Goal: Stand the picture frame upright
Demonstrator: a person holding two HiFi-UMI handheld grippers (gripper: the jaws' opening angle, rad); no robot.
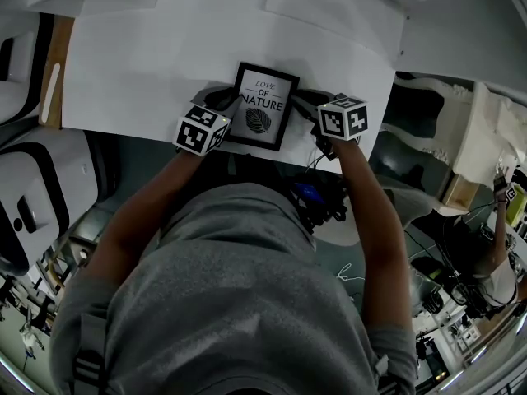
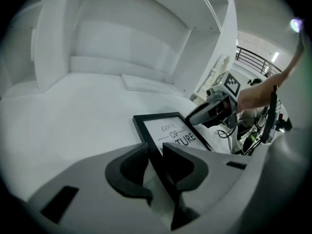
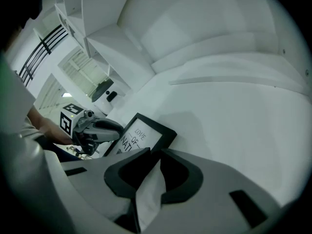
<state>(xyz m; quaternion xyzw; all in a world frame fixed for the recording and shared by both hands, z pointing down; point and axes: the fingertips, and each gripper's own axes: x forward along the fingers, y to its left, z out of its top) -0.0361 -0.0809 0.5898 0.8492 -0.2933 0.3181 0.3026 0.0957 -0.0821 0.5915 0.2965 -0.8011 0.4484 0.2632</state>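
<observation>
Nearest me, my left gripper (image 2: 155, 156) has its jaws clenched on the picture frame's (image 1: 263, 105) left edge. My right gripper (image 3: 155, 162) grasps the opposite edge. The frame sits print-up by the near edge of the white tabletop (image 1: 140, 81). White shelving (image 3: 92, 23) stands beyond.

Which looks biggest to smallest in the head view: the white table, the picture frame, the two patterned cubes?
1. white table
2. picture frame
3. left cube and right cube: they look alike, so no ranking between them.
</observation>
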